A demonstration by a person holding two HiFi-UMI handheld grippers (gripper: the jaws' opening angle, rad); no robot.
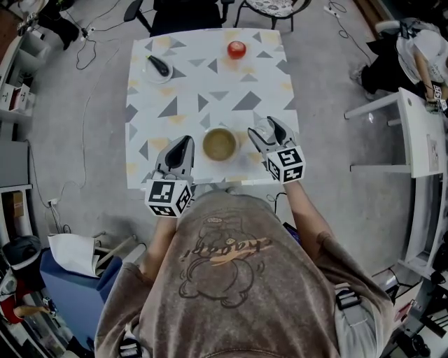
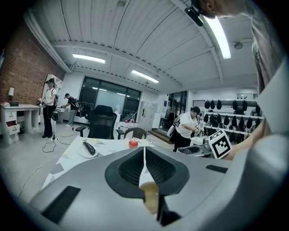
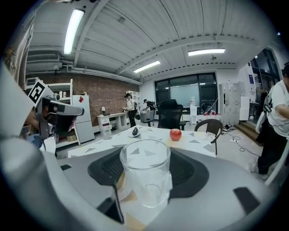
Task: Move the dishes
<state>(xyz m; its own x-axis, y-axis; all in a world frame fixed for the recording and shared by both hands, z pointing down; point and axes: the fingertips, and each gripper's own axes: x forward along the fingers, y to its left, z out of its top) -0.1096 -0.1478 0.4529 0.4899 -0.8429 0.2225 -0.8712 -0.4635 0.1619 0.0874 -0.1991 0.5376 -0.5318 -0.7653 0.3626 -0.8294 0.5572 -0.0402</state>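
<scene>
– Dishes on the desk [image 1: 182,98], near to far?
– Bowl [image 1: 220,143] at the near middle, upright. Plate [image 1: 150,75] at the far left corner, carrying a dark object [image 1: 160,66]. Apple [image 1: 236,49], red, near the far edge, right of the plate and well apart from it.
– And the glass [image 3: 145,173]?
– Clear, upright, empty. Clamped between the jaws of the right gripper [image 1: 264,127], gripped on both sides by the pads, just right of the bowl. Hard to tell whether lifted off the desk or touching it.
– Left gripper [image 1: 183,142]?
– Just left of the bowl, by the near edge, pointing toward the far side. Jaws pressed together, only a thin seam between them, nothing held.
– Touching the bowl?
– Seemingly not, going by the head view. One gripper on each side of it, close beside.
– Anything beyond the desk?
– Black chair [image 1: 185,15] at the far side. Grey floor [image 1: 84,140] all round, with cables [image 1: 84,42] trailing at the far left.
</scene>
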